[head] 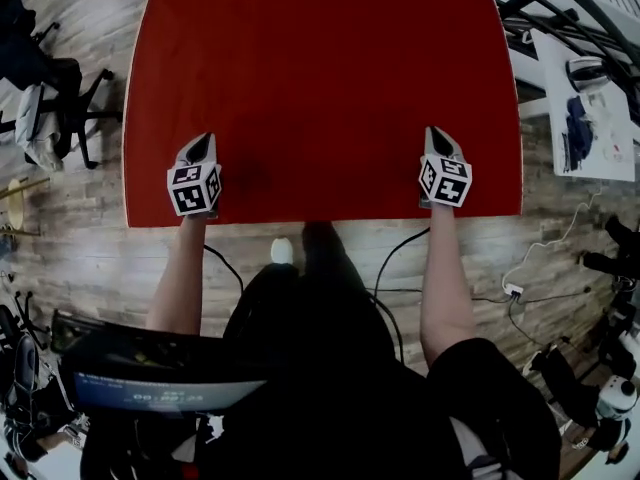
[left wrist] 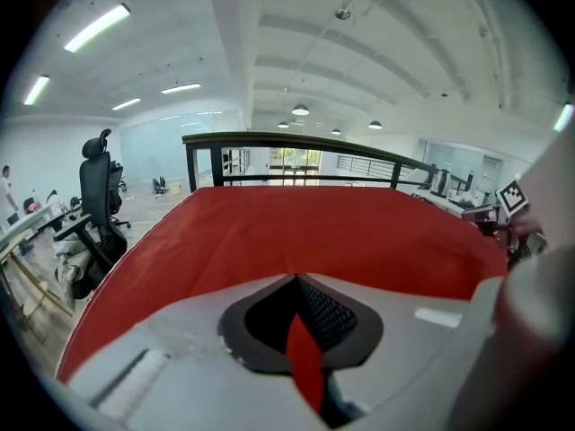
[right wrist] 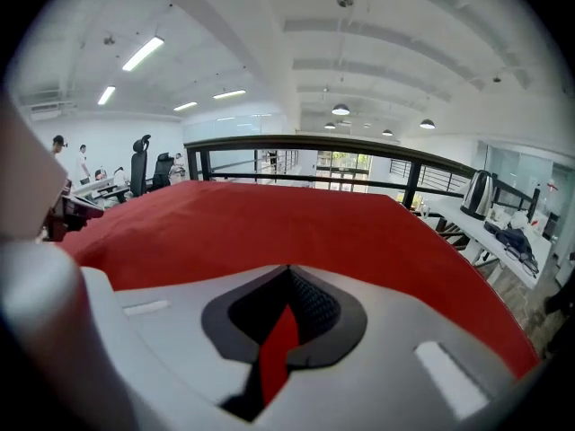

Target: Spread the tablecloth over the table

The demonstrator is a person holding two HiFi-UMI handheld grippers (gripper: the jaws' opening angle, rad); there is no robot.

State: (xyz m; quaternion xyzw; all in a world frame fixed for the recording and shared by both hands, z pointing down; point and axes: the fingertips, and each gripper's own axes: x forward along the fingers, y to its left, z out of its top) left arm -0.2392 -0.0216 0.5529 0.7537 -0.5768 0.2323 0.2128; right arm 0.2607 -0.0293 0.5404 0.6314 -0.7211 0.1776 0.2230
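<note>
- The wooden plank floor [head: 90,258] fills the head view on every side of the cloth.
- The tablecloth [head: 320,78], plain red, lies spread as one wide flat sheet across the upper middle of the head view. Its near edge runs straight between the two grippers and its far corners reach toward the top of the picture. What is under it is hidden, so no bench top shows.
- A dark railing [left wrist: 296,142] crosses behind the cloth's far edge in both gripper views, with a bright office hall beyond it.
- The person's bare forearms [head: 180,278] reach forward from a dark-clothed body, one to each gripper.
- A black office chair [head: 75,93] stands on the floor just left of the cloth's left edge.
- The left gripper [head: 203,143] sits on the near edge of the cloth, close to its left corner. In the left gripper view its grey fingers [left wrist: 180,348] are closed, with a thin fold of the red cloth pinched between them.
- The right gripper [head: 438,136] sits on the same edge near the right corner. Its fingers [right wrist: 395,348] are likewise closed on a narrow strip of the cloth.
- Each gripper carries a marker cube [head: 194,188] at its rear, over the near edge.
- Thin black cables [head: 390,258] trail over the floor below the cloth's near edge.
</note>
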